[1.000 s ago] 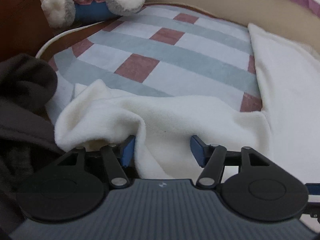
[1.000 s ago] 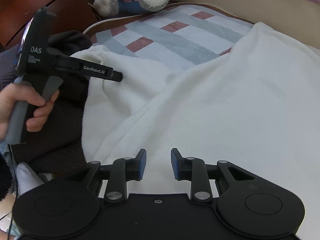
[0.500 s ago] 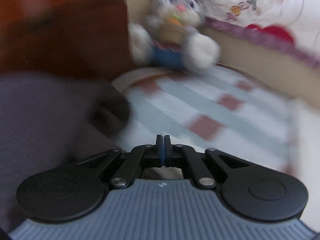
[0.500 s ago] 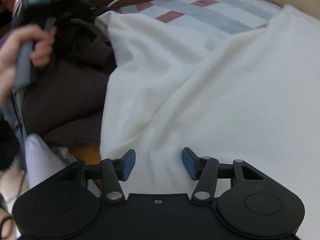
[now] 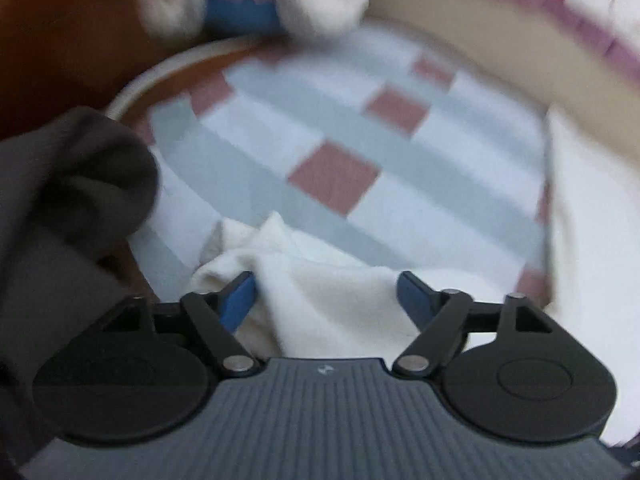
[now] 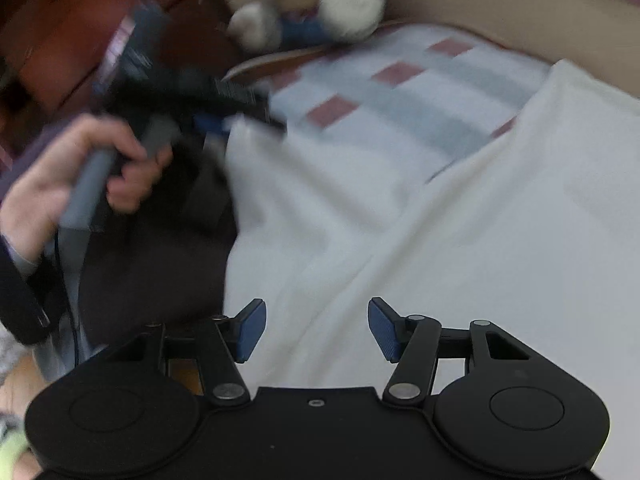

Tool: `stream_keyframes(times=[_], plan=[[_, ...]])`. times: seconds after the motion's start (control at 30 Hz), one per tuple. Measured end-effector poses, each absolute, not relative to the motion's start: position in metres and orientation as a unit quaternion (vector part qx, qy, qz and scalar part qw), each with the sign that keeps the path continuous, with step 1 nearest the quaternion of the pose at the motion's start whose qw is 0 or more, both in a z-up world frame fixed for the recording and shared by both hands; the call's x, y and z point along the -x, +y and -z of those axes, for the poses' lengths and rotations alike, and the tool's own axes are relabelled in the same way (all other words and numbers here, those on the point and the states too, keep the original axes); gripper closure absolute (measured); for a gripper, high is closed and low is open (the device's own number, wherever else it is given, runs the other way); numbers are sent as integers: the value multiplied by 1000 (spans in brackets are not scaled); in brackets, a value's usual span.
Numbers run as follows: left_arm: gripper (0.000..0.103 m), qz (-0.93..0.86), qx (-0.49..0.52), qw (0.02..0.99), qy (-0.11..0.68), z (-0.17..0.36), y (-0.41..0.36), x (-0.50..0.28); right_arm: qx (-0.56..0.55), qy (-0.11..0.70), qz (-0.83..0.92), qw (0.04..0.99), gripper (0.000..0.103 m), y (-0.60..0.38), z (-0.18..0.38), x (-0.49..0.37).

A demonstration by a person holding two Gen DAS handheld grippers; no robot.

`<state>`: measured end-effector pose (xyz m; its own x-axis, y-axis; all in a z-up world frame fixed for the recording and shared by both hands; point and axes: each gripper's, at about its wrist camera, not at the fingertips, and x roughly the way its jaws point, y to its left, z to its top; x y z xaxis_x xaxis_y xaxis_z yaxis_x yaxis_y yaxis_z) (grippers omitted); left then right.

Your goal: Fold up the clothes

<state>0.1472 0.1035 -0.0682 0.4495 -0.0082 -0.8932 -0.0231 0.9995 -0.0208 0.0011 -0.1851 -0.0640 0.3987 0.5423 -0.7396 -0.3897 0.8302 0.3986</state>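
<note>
Tongs both apart under my control: left tongs (image 5: 326, 292) astride bunched white garment (image 5: 332, 304), right tongs (image 6: 316, 328) over its flat spread.

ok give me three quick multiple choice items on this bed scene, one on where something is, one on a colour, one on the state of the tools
1. Where is the stuffed toy?
A. at the far end of the checked bedspread
B. on the white garment
C. held in the right tool

2. What colour is the bunched cloth left of the left tool?
A. red
B. dark brown-grey
C. yellow

3. How do the two tools stand?
A. both shut
B. left shut, right open
C. both open

Answers:
1 A, the toy sits beyond the checks at the top of both views.
2 B, it shows dark against the white garment.
3 C, the blue pads of the left tool and the right tool stand wide apart over the white cloth.
</note>
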Motion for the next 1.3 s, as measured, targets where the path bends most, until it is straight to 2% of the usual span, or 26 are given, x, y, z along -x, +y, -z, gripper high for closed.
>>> stream_keyframes(times=[0.03, 0.13, 0.17, 0.2, 0.23, 0.27, 0.3, 0.37, 0.43, 0.5, 0.57, 0.67, 0.77, 0.8, 0.83, 0.9, 0.93, 1.0, 1.03, 1.07, 1.17, 1.2, 1.23, 1.27, 1.3], plan=[[9, -5, 1, 839, 543, 77, 100, -157, -84, 470, -275, 834, 41, -187, 63, -4], [1, -5, -26, 834, 551, 92, 92, -163, -87, 471, -265, 837, 41, -197, 68, -9], [3, -4, -27, 841, 541, 92, 91, -160, -87, 474, -262, 836, 41, -200, 72, -9], [8, -2, -35, 851, 523, 91, 90, -155, -88, 478, -257, 835, 41, -204, 77, -8], [40, 1, -48, 863, 503, 89, 88, -148, -90, 481, -252, 835, 41, -209, 81, -8], [59, 3, -62, 874, 481, 86, 86, -142, -93, 484, -247, 834, 41, -211, 86, -10], [73, 8, -76, 883, 462, 84, 83, -135, -101, 487, -241, 833, 41, -215, 90, -10], [82, 10, -110, 898, 425, 76, 76, -120, -101, 486, -239, 834, 41, -217, 90, -7], [103, -12, -152, 911, 384, 64, 72, -107, -101, 485, -238, 836, 41, -218, 91, -5], [103, -62, -162, 929, 328, 44, 78, -93, -101, 483, -236, 837, 41, -219, 92, -2], [103, -105, -115, 943, 293, 22, 97, -82, -101, 482, -235, 838, 41, -221, 92, 0], [103, -83, -24, 942, 326, 11, 122, -88, -101, 480, -232, 840, 41, -222, 93, 4], [90, -33, 67, 916, 394, 23, 136, -104, -102, 478, -230, 842, 41, -224, 94, 8], [72, -30, 69, 908, 411, 29, 135, -110, -102, 477, -229, 842, 41, -225, 95, 9], [48, -37, 62, 905, 419, 33, 134, -116, -102, 477, -228, 843, 41, -226, 95, 11], [23, -64, 34, 905, 419, 40, 130, -126, -98, 476, -229, 844, 41, -226, 95, 13], [17, -76, 13, 902, 425, 44, 128, -132, -94, 475, -230, 844, 41, -226, 94, 14], [13, -100, -40, 890, 443, 54, 122, -149, -89, 474, -231, 845, 41, -228, 93, 15], [5, -96, -55, 881, 461, 61, 120, -156, -88, 474, -230, 845, 41, -230, 92, 15], [2, -81, -63, 869, 485, 68, 118, -163, -89, 475, -226, 846, 41, -233, 92, 15], [2, -56, -6, 837, 544, 91, 125, -172, -96, 477, -215, 847, 41, -242, 94, 12], [7, -53, 21, 833, 551, 97, 129, -170, -99, 478, -210, 847, 41, -246, 95, 11], [30, -46, 36, 837, 544, 99, 129, -164, -100, 480, -206, 847, 41, -248, 97, 10], [41, -36, 45, 845, 532, 99, 129, -156, -102, 483, -201, 846, 41, -251, 99, 9], [57, -30, 41, 854, 518, 98, 126, -148, -105, 486, -198, 845, 41, -253, 101, 9]])
